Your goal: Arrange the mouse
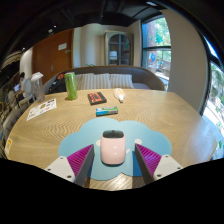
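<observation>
A pale pink mouse [113,147] lies on a light blue flower-shaped mouse mat [75,140] on the round wooden table [160,115]. My gripper [114,162] is open. Its two fingers with magenta pads [82,160] stand either side of the mouse's near end, with a gap at each side. The mouse rests on the mat between the fingertips and reaches just ahead of them.
Beyond the mat lie a small blue item [106,111], a dark booklet [96,98], a white object [120,95] and a green bottle [71,85]. Papers [41,109] lie at the left. A bench seat [100,78], window [156,45] and wooden door [50,55] stand behind.
</observation>
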Available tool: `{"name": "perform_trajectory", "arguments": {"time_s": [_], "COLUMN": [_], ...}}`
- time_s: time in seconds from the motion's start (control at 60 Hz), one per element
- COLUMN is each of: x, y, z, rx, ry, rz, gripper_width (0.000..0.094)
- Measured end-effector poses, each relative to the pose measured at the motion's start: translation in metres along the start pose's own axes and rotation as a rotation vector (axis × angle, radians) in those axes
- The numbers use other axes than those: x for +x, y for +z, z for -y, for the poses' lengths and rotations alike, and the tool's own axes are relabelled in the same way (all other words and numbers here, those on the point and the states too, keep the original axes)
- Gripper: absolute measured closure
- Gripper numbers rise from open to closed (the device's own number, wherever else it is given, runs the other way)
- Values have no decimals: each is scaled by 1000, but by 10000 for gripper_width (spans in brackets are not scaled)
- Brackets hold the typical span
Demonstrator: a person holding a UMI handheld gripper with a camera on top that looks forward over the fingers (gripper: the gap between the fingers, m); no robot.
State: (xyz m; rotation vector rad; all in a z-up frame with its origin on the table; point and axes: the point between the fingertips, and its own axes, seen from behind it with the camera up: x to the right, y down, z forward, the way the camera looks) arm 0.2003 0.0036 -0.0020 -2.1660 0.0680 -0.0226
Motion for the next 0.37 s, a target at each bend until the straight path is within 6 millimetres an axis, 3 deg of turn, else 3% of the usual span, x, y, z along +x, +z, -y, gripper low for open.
{"name": "perform_trajectory", "arguments": {"time_s": [0.15, 0.367], "x": [-5, 11], "y": [-46, -118], "z": [-14, -44], "rx": [22, 60], "ry": [24, 14], "rz": [56, 75], "gripper_width": [83, 90]}}
